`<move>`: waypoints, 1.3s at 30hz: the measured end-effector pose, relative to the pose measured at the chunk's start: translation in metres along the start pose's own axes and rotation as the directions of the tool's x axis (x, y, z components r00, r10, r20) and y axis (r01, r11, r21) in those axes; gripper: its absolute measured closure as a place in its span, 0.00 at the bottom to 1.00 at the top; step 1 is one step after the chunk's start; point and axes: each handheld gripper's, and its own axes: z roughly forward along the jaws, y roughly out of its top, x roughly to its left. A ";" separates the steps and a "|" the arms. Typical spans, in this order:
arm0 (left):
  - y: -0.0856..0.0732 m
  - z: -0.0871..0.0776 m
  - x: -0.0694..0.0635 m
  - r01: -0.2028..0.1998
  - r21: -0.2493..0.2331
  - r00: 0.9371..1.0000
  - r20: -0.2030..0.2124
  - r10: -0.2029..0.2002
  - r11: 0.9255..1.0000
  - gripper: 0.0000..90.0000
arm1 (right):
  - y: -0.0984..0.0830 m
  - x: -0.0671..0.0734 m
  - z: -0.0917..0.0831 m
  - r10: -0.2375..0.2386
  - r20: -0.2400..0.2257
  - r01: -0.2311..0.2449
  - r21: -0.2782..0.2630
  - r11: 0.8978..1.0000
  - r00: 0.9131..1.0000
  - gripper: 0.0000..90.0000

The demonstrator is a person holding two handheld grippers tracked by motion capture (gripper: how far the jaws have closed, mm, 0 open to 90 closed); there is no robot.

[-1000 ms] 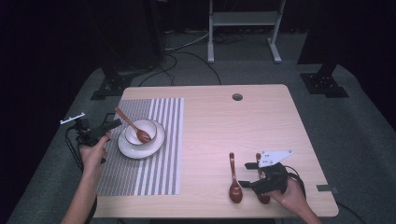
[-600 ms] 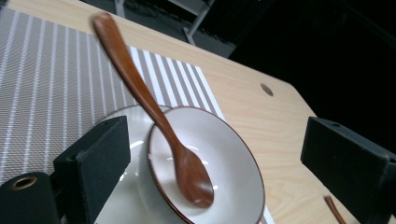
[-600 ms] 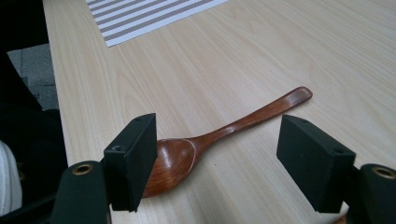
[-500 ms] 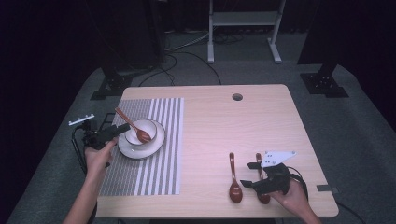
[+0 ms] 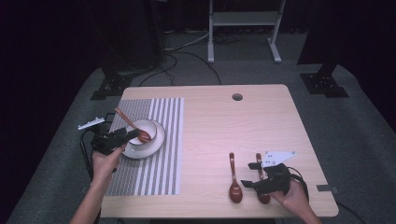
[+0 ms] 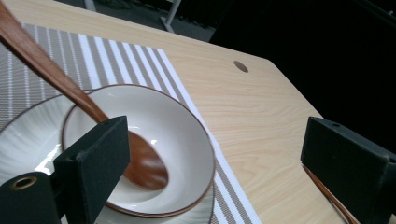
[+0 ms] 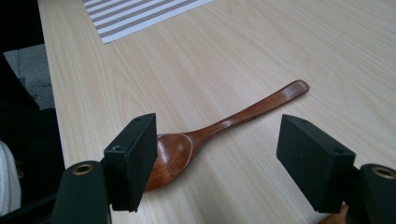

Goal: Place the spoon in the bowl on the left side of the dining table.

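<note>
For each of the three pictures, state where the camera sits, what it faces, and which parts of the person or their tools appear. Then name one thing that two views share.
High view: above the person's side, facing forward and down on the table; both forearms, left gripper and right gripper show.
Left gripper view: rides the left gripper, facing the bowl holding a spoon; its two black fingers show.
Right gripper view: rides the right gripper, facing a table spoon; its open fingers show.
Shared: the bowl and the striped mat, in the high and left gripper views.
</note>
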 end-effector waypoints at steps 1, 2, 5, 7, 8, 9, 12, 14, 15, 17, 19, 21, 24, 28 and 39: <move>-0.001 0.001 -0.001 -0.001 -0.001 1.000 0.003 0.001 1.000 0.08 | 0.000 0.000 0.000 -0.001 0.000 0.001 0.000 1.000 1.000 0.31; -0.002 0.002 -0.002 -0.004 0.002 1.000 0.007 0.004 1.000 0.08 | -0.001 -0.001 0.000 0.000 0.000 0.000 0.001 1.000 1.000 0.31; -0.005 0.005 -0.006 -0.016 0.011 1.000 0.009 0.016 1.000 0.08 | -0.002 -0.001 0.000 0.005 0.002 -0.005 0.002 1.000 1.000 0.31; -0.006 0.007 -0.008 -0.019 0.013 1.000 0.016 0.019 1.000 0.08 | -0.003 -0.001 -0.001 0.006 0.004 -0.006 0.002 1.000 1.000 0.31; -0.007 0.007 -0.010 -0.022 0.016 1.000 0.019 0.021 1.000 0.08 | -0.003 -0.001 -0.002 0.009 0.005 -0.009 0.002 1.000 1.000 0.31; -0.008 0.008 -0.012 -0.022 0.016 1.000 0.023 0.021 1.000 0.08 | -0.003 -0.001 -0.002 0.009 0.006 -0.009 0.002 1.000 1.000 0.31; -0.009 0.011 -0.018 -0.042 0.027 0.999 0.032 0.041 0.999 0.08 | -0.003 -0.001 -0.003 0.010 0.008 -0.010 0.001 1.000 1.000 0.31; -0.010 0.014 -0.021 -0.053 0.032 0.998 0.040 0.052 0.998 0.08 | -0.004 -0.002 -0.003 0.009 0.009 -0.009 -0.001 1.000 1.000 0.31; -0.010 0.015 -0.024 -0.055 0.034 0.998 0.044 0.054 0.998 0.08 | -0.004 -0.002 -0.003 0.010 0.009 -0.010 -0.001 1.000 1.000 0.31; -0.011 0.018 -0.027 -0.070 0.039 0.996 0.048 0.068 0.997 0.08 | -0.004 -0.002 -0.004 0.010 0.010 -0.010 -0.001 1.000 1.000 0.31; -0.012 0.021 -0.032 -0.073 0.041 0.996 0.061 0.071 0.996 0.08 | -0.004 -0.002 -0.004 0.013 0.012 -0.013 -0.002 1.000 1.000 0.31; -0.012 0.024 -0.036 -0.083 0.046 0.995 0.066 0.079 0.996 0.08 | -0.005 -0.002 -0.005 0.013 0.014 -0.013 -0.003 1.000 1.000 0.31; -0.014 0.029 -0.042 -0.097 0.057 0.993 0.077 0.093 0.994 0.08 | -0.005 -0.002 -0.006 0.015 0.014 -0.015 -0.004 1.000 1.000 0.31; -0.017 0.037 -0.049 -0.110 0.067 0.990 0.095 0.104 0.992 0.08 | -0.006 -0.002 -0.007 0.015 0.014 -0.015 -0.006 1.000 1.000 0.31; -0.028 0.058 -0.066 -0.137 0.107 0.983 0.135 0.122 0.985 0.08 | -0.007 -0.001 -0.009 0.019 0.014 -0.019 -0.007 1.000 1.000 0.31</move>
